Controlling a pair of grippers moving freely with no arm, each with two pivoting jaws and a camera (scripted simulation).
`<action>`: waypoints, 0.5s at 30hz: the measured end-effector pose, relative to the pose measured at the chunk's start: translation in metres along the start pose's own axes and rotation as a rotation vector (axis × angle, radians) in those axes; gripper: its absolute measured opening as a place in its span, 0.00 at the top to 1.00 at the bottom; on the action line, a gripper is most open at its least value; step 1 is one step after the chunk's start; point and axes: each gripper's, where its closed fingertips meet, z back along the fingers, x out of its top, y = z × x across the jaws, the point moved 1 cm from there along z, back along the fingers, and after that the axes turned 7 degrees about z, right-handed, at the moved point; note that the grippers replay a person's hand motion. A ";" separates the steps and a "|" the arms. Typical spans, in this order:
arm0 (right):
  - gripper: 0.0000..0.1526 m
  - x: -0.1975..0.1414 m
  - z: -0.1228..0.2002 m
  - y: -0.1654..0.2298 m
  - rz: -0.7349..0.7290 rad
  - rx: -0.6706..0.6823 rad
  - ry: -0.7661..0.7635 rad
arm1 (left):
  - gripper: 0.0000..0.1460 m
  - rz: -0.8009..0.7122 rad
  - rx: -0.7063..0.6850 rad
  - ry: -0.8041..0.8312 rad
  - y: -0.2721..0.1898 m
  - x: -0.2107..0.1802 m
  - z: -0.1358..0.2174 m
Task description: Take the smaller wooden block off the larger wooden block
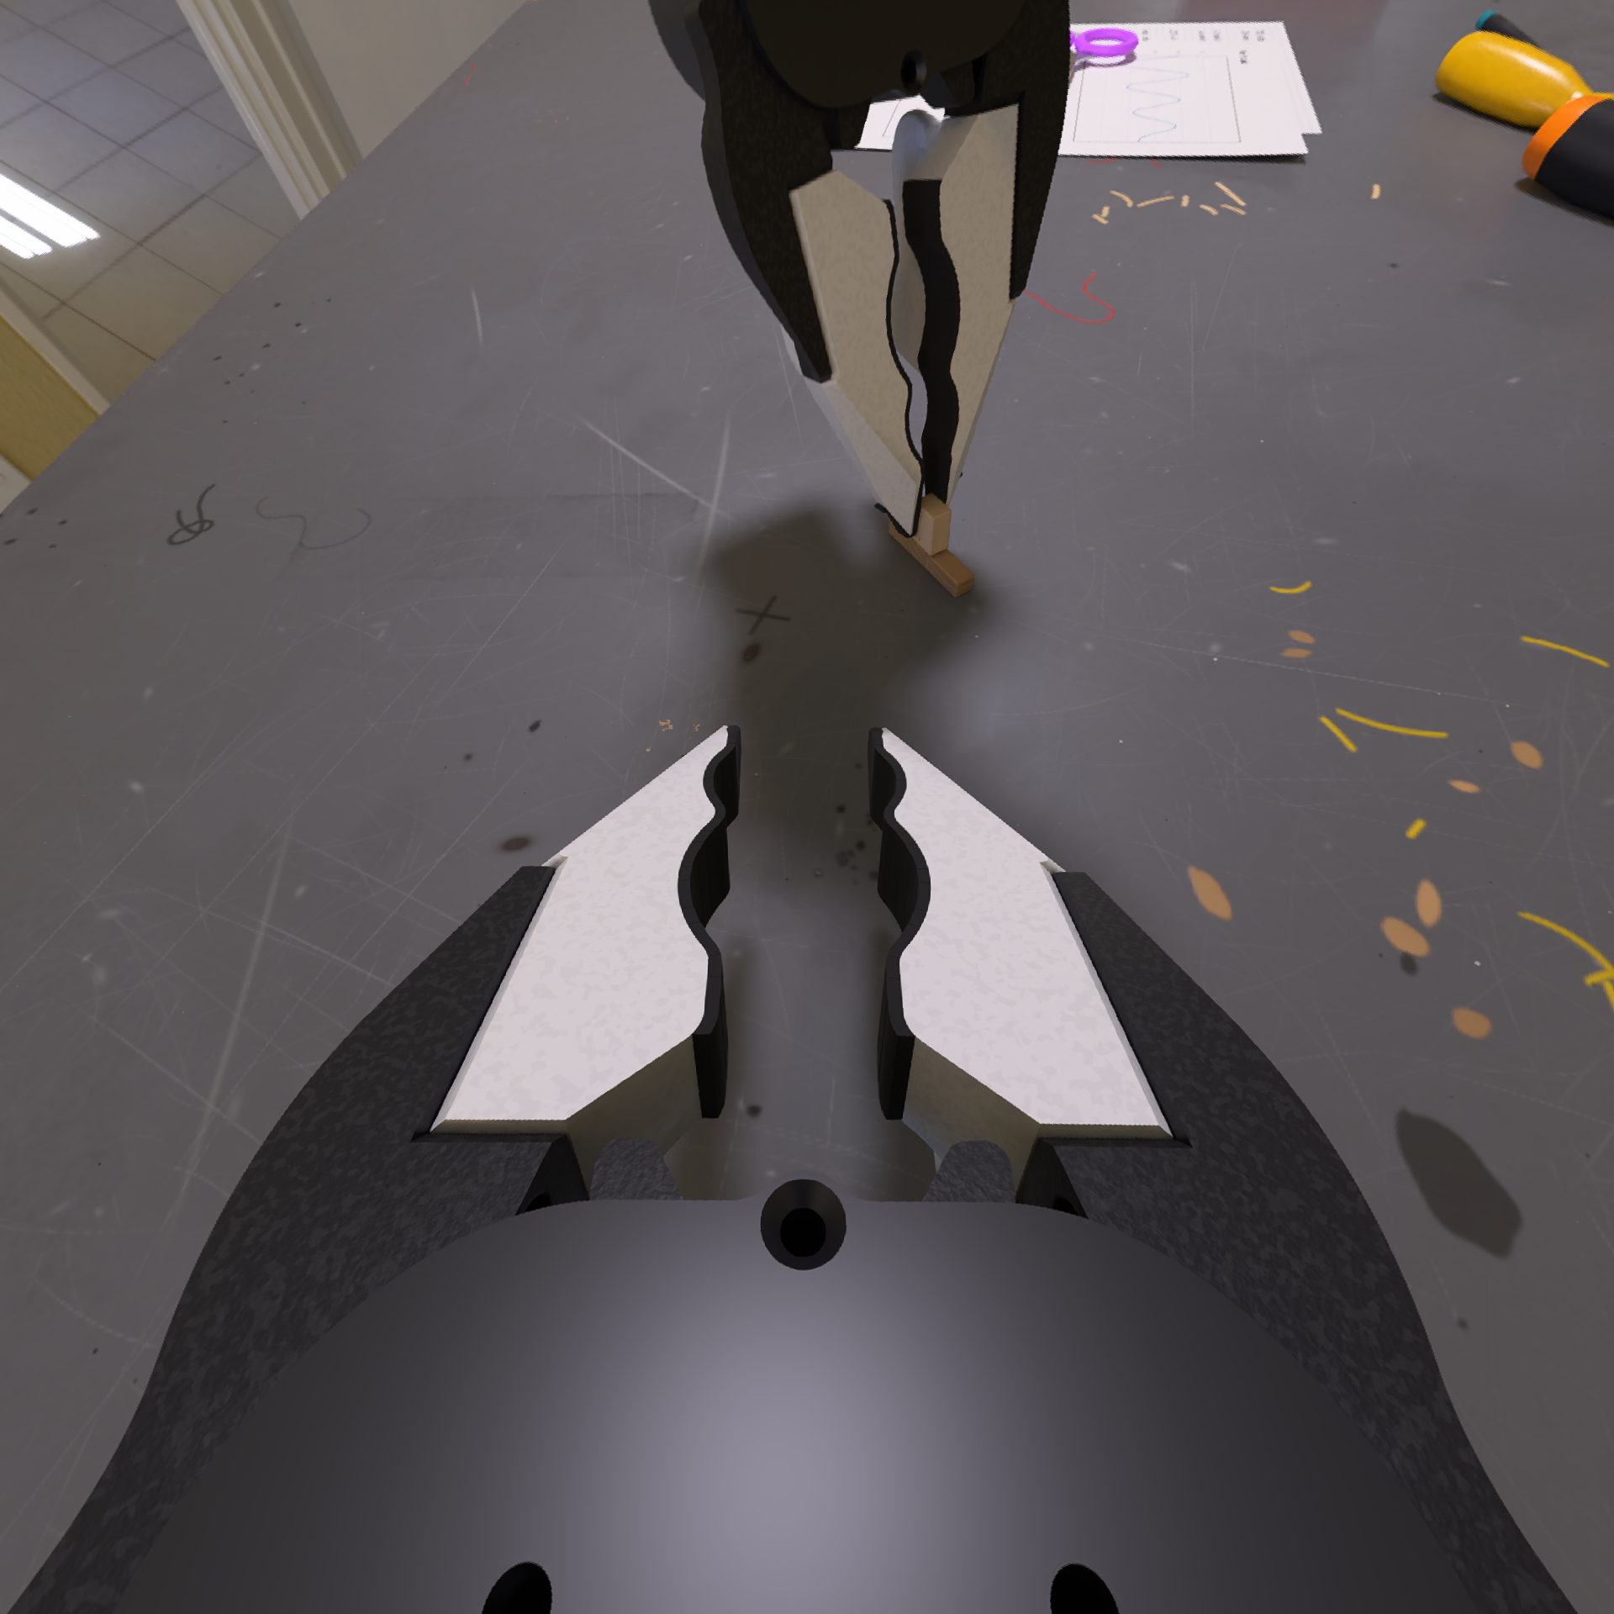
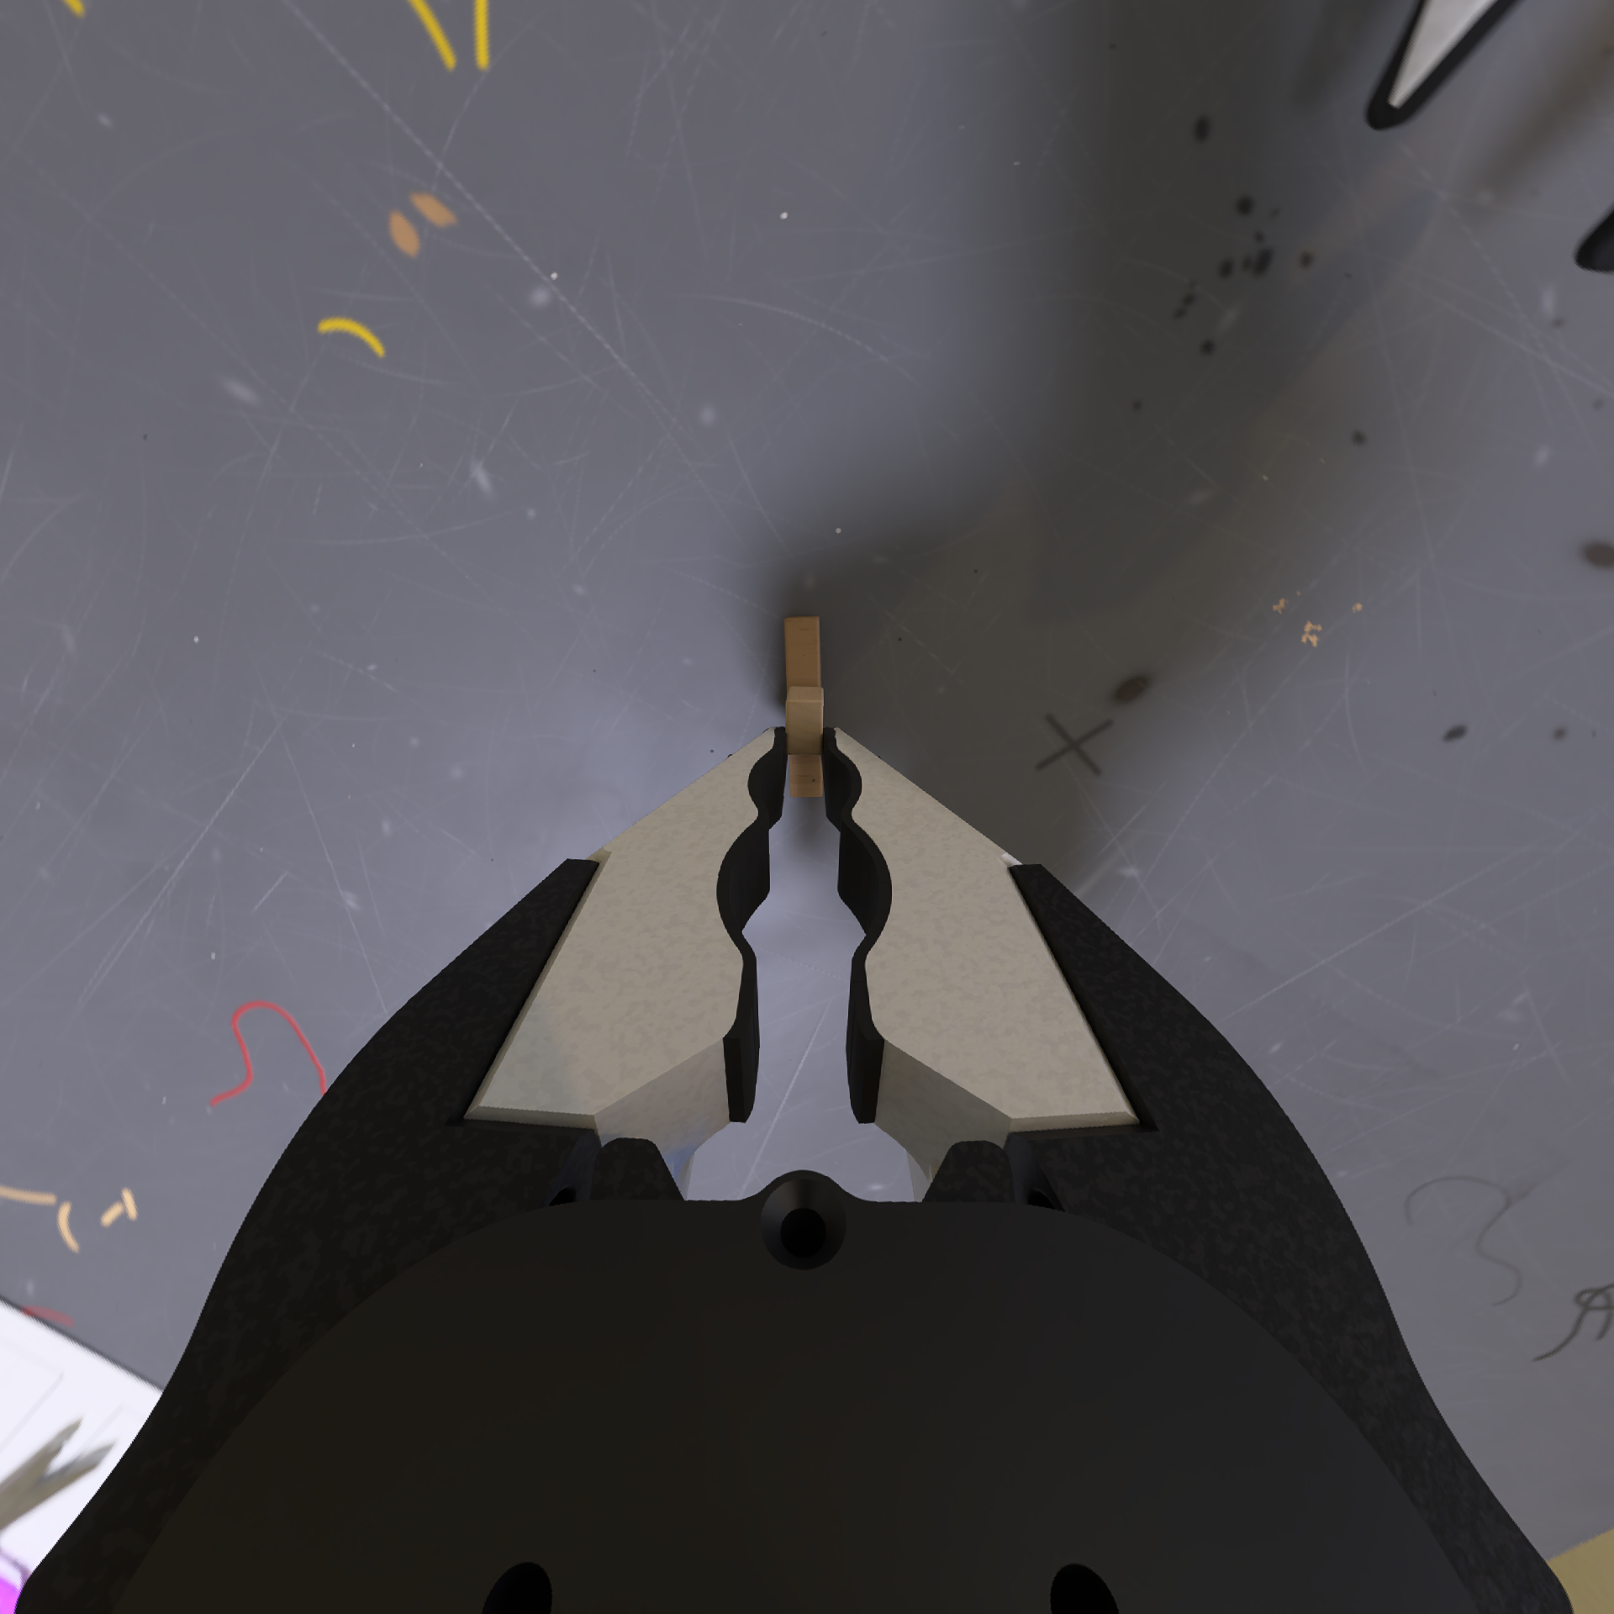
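The larger wooden block [image 2: 803,651] is a thin tan bar lying flat on the grey table. The smaller wooden block [image 2: 804,712] sits across its middle. My right gripper [image 2: 803,738] points down at the table, its two fingertips closed against the sides of the smaller block. In the left wrist view the right gripper [image 1: 926,511] stands over the smaller block [image 1: 937,527], which rests on the larger block [image 1: 950,572]. My left gripper [image 1: 803,738] is open and empty, low over the table, a short way in front of the blocks.
The scratched grey table [image 1: 437,699] has its edge at the far left. At the back right lie a white paper sheet [image 1: 1188,96], a purple ring [image 1: 1105,44] and a yellow and orange tool [image 1: 1520,83]. A left gripper finger [image 2: 1432,61] shows in the right wrist view.
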 end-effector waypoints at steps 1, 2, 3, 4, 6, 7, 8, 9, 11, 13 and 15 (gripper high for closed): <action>0.95 -0.001 0.000 0.000 -0.020 -0.020 -0.019 | 0.80 0.000 0.001 0.002 0.000 -0.001 0.000; 0.95 -0.002 0.001 0.000 -0.047 -0.040 -0.042 | 0.79 -0.003 0.003 0.005 0.001 -0.001 0.000; 0.95 -0.003 0.002 0.000 -0.078 -0.065 -0.068 | 0.79 -0.008 0.003 0.011 0.001 -0.002 -0.001; 0.95 -0.005 0.003 0.000 -0.112 -0.093 -0.095 | 0.78 -0.018 0.003 0.020 0.002 -0.004 -0.001; 0.95 -0.007 0.005 0.000 -0.182 -0.154 -0.162 | 0.78 -0.037 0.016 0.043 0.004 -0.006 -0.003; 0.95 -0.009 0.006 0.000 -0.219 -0.184 -0.196 | 0.76 -0.043 0.020 0.057 0.006 -0.007 -0.004; 0.95 -0.010 0.007 0.000 -0.251 -0.215 -0.226 | 0.73 -0.046 0.021 0.073 0.007 -0.009 -0.006; 0.95 -0.011 0.009 0.000 -0.279 -0.244 -0.253 | 0.70 -0.047 0.020 0.093 0.009 -0.010 -0.008; 0.95 -0.011 0.011 0.001 -0.322 -0.295 -0.298 | 0.62 -0.056 0.016 0.145 0.013 -0.015 -0.014; 0.95 -0.011 0.012 0.001 -0.344 -0.332 -0.320 | 0.58 -0.076 0.007 0.198 0.016 -0.019 -0.020; 0.95 -0.010 0.012 0.002 -0.354 -0.359 -0.329 | 0.58 -0.094 -0.010 0.235 0.018 -0.022 -0.027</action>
